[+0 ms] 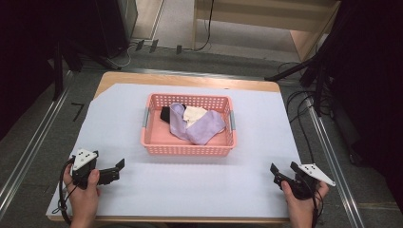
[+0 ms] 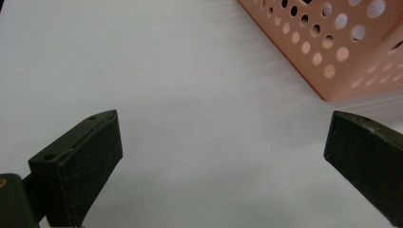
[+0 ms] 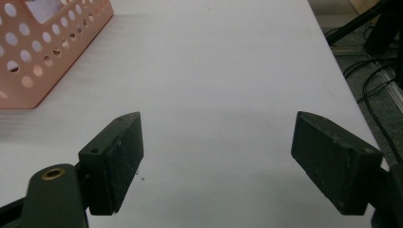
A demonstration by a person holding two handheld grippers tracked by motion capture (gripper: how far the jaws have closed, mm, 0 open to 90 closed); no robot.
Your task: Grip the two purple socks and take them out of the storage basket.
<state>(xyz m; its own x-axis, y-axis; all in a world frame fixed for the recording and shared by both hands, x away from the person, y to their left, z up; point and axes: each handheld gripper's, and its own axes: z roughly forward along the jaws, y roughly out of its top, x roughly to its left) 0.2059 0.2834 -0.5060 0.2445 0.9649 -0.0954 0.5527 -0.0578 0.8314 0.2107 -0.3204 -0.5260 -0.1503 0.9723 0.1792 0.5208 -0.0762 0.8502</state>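
- At the middle of the table (image 1: 119, 118), in the high view, a pink perforated basket (image 1: 188, 148) is seen on the white sheet that covers the tabletop.
- Inside the basket, a lilac cloth (image 1: 204, 127) is draped across a cream cloth (image 1: 194, 114), and a black item (image 1: 165, 114) is tucked at the basket's far left; what these pieces are cannot be told.
- Near and to the left of the basket, the left gripper (image 1: 113, 171) is held low over the sheet by the person's left hand (image 1: 84, 192), well apart from the basket; its jaws are spread.
- Near and to the right of the basket, the right gripper (image 1: 278, 174) is held by the right hand (image 1: 300, 202), likewise well apart from the basket, with its jaws spread.
- From the left gripper view, the left gripper (image 2: 223, 147) is shown with its jaws wide and nothing between them; a corner of the basket (image 2: 332, 52) is seen beyond them at the upper right, resting on the sheet.
- From the right gripper view, the right gripper (image 3: 216, 156) is shown with its jaws wide and bare sheet between them; a corner of the basket (image 3: 38, 61) is seen at the upper left, and cables (image 3: 375, 80) lie on the floor past the table's edge, on the side away from the basket.
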